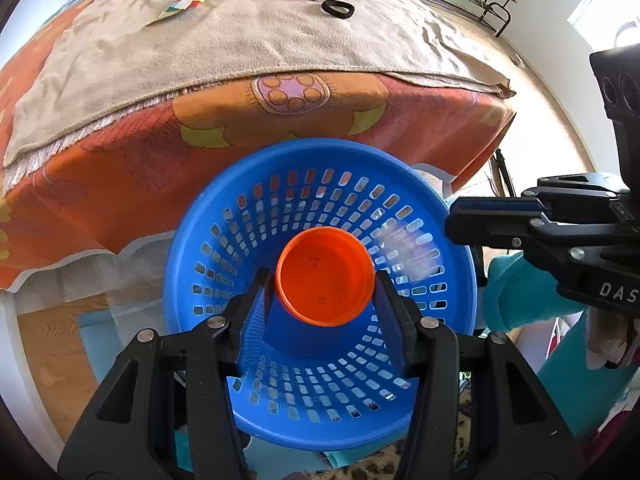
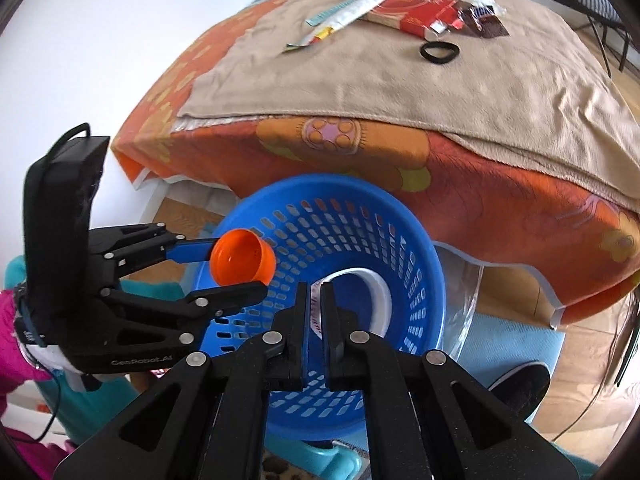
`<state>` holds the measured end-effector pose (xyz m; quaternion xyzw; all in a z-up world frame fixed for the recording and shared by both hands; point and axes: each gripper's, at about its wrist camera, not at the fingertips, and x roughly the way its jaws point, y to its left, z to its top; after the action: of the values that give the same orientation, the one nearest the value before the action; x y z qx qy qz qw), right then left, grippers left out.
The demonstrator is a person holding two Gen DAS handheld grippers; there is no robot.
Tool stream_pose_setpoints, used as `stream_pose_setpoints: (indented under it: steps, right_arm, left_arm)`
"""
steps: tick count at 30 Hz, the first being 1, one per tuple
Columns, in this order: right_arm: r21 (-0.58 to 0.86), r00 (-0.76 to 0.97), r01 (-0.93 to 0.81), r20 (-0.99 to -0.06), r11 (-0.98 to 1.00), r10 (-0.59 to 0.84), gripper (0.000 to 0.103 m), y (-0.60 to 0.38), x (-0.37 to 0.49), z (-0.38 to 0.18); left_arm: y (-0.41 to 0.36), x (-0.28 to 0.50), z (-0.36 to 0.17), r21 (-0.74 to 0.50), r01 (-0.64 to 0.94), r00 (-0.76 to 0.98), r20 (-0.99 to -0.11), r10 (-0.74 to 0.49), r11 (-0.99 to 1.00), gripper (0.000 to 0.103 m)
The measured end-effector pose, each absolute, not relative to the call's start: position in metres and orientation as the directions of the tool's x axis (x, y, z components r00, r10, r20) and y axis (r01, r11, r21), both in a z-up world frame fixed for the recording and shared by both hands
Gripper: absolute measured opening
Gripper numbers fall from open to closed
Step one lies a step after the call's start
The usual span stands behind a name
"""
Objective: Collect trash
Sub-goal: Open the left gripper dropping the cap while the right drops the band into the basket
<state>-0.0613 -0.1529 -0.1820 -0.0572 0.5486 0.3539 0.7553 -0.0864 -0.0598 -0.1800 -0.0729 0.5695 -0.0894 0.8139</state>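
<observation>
Bed: we see a bed under an orange flower-print cover (image 1: 320,120), with a beige fleece blanket (image 1: 248,40) spread over its top.
Basket: a round blue plastic basket with slotted walls (image 1: 256,208) stands low in front of the bed; we look down into it from both wrist views.
Trash on the blanket: a flat red cardboard box (image 2: 416,10), a long white paper strip (image 2: 360,6) lying across the box's corner, and a dark foil wrapper (image 2: 482,20) just beside the box, all at the far end.
Hair tie: a black elastic ring (image 2: 439,52) lies on the blanket, near the box.
Cup: we hold a small orange plastic cup (image 1: 326,276) over the basket's opening, its mouth tipped sideways.
Left gripper (image 1: 326,280): its jaws are partly closed, pressing the cup on both sides.
Right gripper (image 2: 316,304): its jaws are nearly together above the basket; a pale wrapper-like scrap (image 2: 316,316) shows in the narrow gap, and we cannot tell whether it is pinched.
</observation>
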Motion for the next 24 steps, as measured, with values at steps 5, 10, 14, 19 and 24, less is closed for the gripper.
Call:
stream_pose_setpoints:
  steps: [5, 10, 14, 19, 24]
  right_arm:
    - [0.333, 0.138, -0.586, -0.858, 0.739, 0.495, 0.039, -0.154, -0.062, -0.181]
    - [0.314, 0.151, -0.586, -0.864, 0.747, 0.481, 0.039, -0.153, -0.061, -0.18]
    - [0.311, 0.161, -0.576, -0.864, 0.756, 0.478, 0.039, -0.156, -0.06, -0.179]
    - [0.309, 0.182, -0.562, -0.859, 0.767, 0.479, 0.039, -0.159, -0.057, -0.175]
    - [0.296, 0.206, -0.556, -0.856, 0.777, 0.474, 0.039, -0.16, -0.054, -0.168]
  left_arm:
    - [-0.058, -0.085, -0.179, -0.227, 0.054, 0.341, -0.911, -0.232, 0.972, 0.061]
    - [-0.056, -0.084, -0.18, -0.234, 0.04, 0.336, -0.912, -0.233, 0.971, 0.062]
    - [-0.055, -0.084, -0.179, -0.226, 0.035, 0.345, -0.911, -0.224, 0.973, 0.062]
    - [-0.051, -0.079, -0.173, -0.217, 0.036, 0.362, -0.907, -0.215, 0.975, 0.062]
    - [-0.047, -0.067, -0.16, -0.187, 0.049, 0.392, -0.9, -0.191, 0.981, 0.062]
